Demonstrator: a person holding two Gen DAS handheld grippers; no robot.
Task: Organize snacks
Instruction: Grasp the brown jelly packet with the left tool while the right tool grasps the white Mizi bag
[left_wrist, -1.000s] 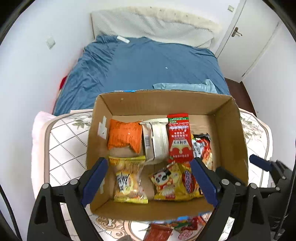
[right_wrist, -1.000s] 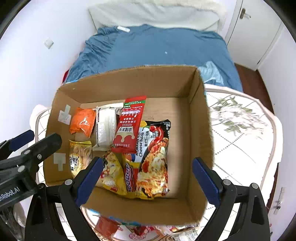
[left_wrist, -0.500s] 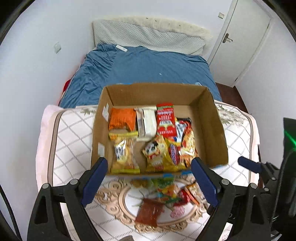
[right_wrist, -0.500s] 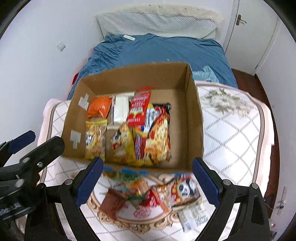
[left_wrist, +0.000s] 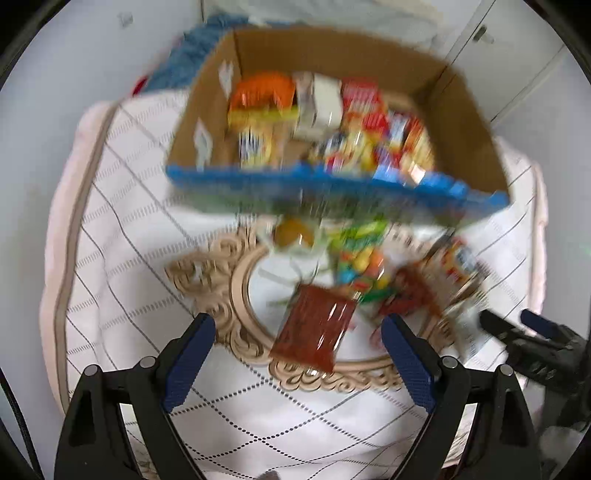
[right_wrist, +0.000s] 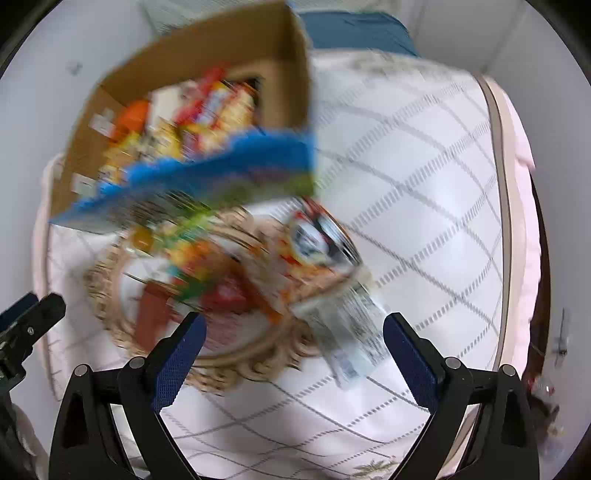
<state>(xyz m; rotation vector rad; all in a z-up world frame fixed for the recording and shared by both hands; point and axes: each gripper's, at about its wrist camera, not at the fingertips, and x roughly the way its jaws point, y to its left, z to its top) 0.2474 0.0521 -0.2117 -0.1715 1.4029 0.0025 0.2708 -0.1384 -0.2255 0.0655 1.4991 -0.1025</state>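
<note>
Snack packets lie loose on the quilted surface (left_wrist: 122, 229); nearest, the reddish-brown packet (left_wrist: 314, 326) sits between the spread, empty jaws of the left gripper (left_wrist: 297, 363), long axis toward 1 o'clock. Right gripper (right_wrist: 293, 356), also wide and empty, flanks the clear packet (right_wrist: 351, 332). Cardboard box (left_wrist: 458, 110) lies beyond, at 12 o'clock.

White quilted mattress (left_wrist: 122, 206) with grey diamond stitching, tan piping and a beige scroll medallion (left_wrist: 236, 295) fills most of both views. Plain white walls (left_wrist: 74, 55); blue bedding (right_wrist: 354, 33) behind, white door (left_wrist: 517, 55) far right, all motion-blurred.
</note>
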